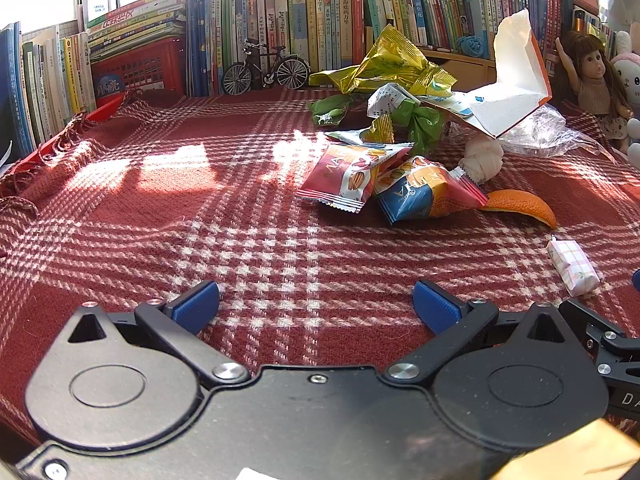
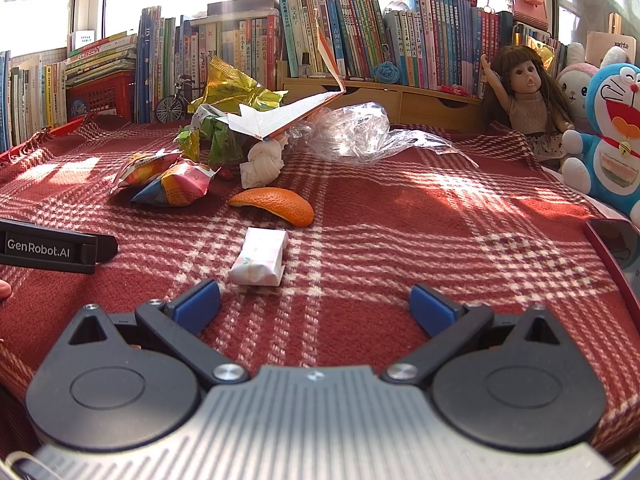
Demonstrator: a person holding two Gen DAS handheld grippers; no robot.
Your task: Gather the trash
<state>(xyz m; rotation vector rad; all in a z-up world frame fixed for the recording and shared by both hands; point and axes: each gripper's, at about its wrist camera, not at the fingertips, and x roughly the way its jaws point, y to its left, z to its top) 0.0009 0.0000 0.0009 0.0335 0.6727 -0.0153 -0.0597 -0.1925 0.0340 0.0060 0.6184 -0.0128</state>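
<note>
Trash lies in a heap on the red plaid cloth point(image 1: 160, 240): two snack wrappers point(image 1: 352, 176), an orange peel point(image 1: 524, 206), a crumpled white tissue point(image 1: 482, 160), a torn white carton point(image 1: 508, 92), a yellow foil bag point(image 1: 384, 64), green wrappers point(image 1: 424, 124) and clear plastic film point(image 2: 356, 132). A small pink tissue pack point(image 2: 262, 258) lies nearest, just ahead of my right gripper point(image 2: 316, 306), which is open and holds nothing. The orange peel point(image 2: 276, 204) lies beyond that pack. My left gripper point(image 1: 316, 304) is open too, short of the wrappers.
Rows of books point(image 1: 280, 20) and a red crate point(image 1: 136, 68) line the back, with a model bicycle point(image 1: 264, 68). A doll point(image 2: 524, 100) and plush toys point(image 2: 608, 132) sit at the right. A dark red object point(image 2: 612, 248) lies at the right edge. The left gripper's body point(image 2: 52, 246) shows at the left.
</note>
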